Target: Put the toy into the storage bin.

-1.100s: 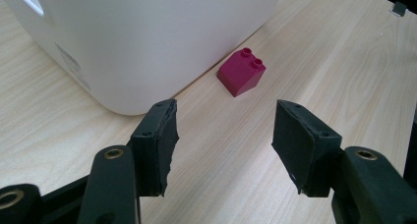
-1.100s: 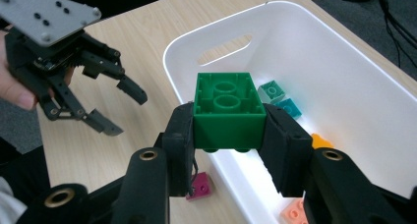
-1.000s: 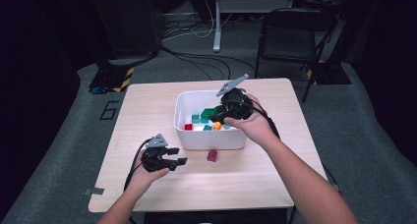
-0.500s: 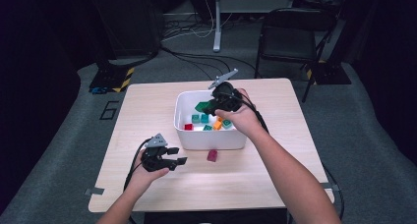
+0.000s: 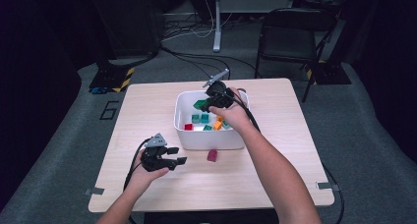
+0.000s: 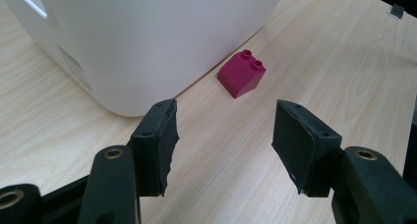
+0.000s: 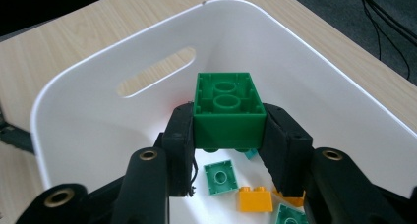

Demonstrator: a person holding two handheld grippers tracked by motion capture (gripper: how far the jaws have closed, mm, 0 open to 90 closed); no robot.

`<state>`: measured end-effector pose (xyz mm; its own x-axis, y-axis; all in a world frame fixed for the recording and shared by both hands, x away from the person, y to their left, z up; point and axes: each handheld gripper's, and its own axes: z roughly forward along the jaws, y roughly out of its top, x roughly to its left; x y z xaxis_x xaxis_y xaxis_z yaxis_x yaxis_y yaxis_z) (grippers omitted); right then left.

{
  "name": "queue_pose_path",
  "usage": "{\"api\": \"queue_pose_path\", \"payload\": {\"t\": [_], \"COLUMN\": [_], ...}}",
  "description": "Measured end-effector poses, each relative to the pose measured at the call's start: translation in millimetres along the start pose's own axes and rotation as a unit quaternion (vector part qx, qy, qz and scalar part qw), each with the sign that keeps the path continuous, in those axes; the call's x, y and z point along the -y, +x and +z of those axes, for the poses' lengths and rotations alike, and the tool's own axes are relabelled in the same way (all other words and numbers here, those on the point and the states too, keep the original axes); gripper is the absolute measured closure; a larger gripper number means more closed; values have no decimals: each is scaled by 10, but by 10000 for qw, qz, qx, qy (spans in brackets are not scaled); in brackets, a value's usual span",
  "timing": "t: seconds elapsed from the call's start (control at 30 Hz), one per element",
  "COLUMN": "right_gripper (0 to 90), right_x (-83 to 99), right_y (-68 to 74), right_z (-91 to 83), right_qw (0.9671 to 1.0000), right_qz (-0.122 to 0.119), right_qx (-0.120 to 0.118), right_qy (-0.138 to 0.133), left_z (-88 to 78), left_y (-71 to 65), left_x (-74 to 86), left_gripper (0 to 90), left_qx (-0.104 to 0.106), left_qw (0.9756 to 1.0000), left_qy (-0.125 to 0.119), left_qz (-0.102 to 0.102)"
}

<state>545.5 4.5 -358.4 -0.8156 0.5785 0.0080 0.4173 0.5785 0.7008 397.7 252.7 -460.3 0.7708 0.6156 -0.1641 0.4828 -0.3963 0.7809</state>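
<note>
My right hand-held gripper [image 7: 227,135] reaches out over the white bin [image 5: 183,130], jaws clamped on a dark green brick [image 7: 227,108] held upside down above the loose bricks inside. It's come leftward and lower than a second ago. My left hand-held gripper [image 5: 178,155] rests on the counter [image 5: 295,135], jaws spread, facing the magenta brick [image 6: 242,72].
</note>
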Motion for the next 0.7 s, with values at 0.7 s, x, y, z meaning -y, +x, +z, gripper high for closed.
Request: {"api": "queue_pose_path", "payload": {"t": [0.7], "right_gripper": [539], "right_x": [42], "right_y": [-53], "right_z": [283], "right_qw": [9995], "right_qz": [96], "right_qx": [44], "right_qy": [287], "left_z": [-2], "left_y": [-14], "left_x": [0], "left_gripper": [424], "left_qx": [46], "left_qw": [10000], "left_qy": [1], "left_qz": [-56]}}
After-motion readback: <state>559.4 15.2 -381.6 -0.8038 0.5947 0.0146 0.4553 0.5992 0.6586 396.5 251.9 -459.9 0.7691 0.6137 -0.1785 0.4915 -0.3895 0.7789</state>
